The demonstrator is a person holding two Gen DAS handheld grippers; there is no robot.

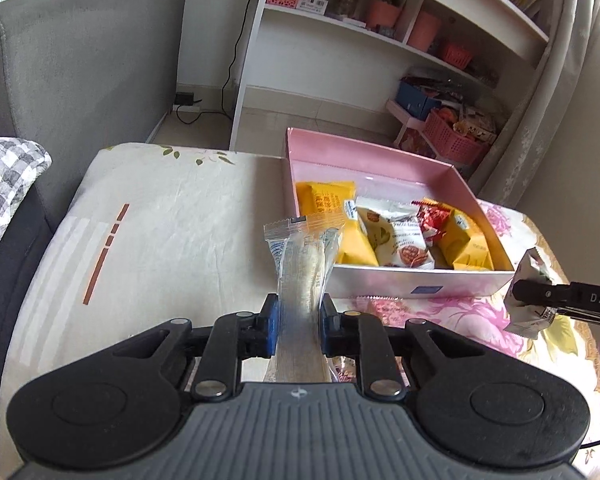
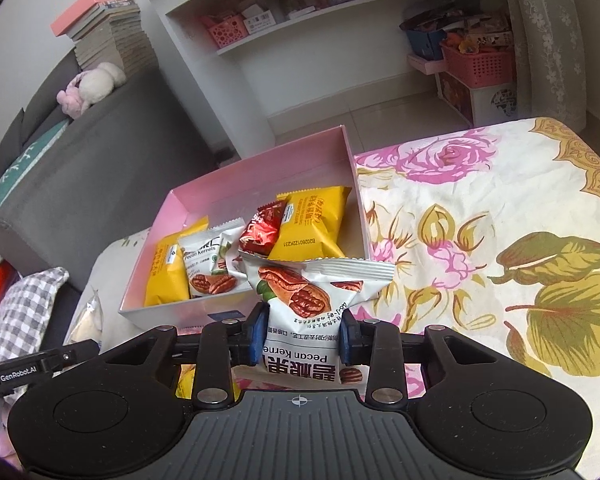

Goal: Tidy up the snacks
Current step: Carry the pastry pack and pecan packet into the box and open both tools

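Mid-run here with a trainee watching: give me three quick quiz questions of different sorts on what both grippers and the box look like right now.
1. True or false: the left gripper is empty.
2. What does the right gripper hold? A) red candy B) pecan kernel packet C) yellow packet
3. Fill in: the snacks already sorted lie in the ____ box.

Key
1. False: it is clamped on a clear-wrapped snack.
2. B, the pecan kernel packet.
3. Pink: the pink box holds yellow packets, a red candy and another pecan packet.
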